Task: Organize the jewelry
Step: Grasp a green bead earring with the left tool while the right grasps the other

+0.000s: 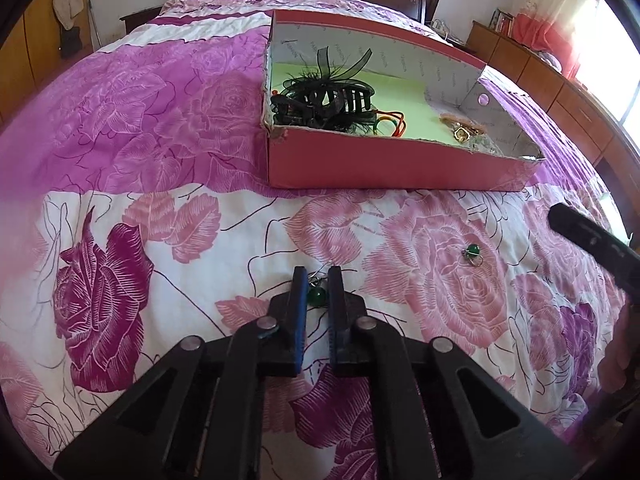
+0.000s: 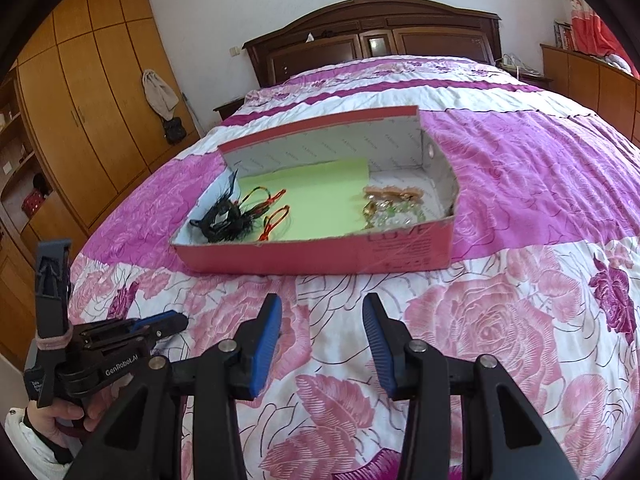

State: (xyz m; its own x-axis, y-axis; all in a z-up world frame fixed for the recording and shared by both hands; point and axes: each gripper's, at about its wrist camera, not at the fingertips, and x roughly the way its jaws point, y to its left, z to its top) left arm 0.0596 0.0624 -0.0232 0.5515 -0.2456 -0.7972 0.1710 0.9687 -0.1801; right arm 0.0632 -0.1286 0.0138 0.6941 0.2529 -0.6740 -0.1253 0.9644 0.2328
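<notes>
Left gripper (image 1: 317,280) clenched on green bead earring (image 1: 316,293) on bedspread (image 1: 160,240), right gripper (image 2: 322,312) released, second earring (image 1: 473,254) right, red box (image 1: 380,164) far.

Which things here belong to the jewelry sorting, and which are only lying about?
Job:
- green bead earring in left gripper
- second green earring on bedspread
- red box
- right gripper

Lying about:
- cloth bag on wardrobe
- headboard
</notes>
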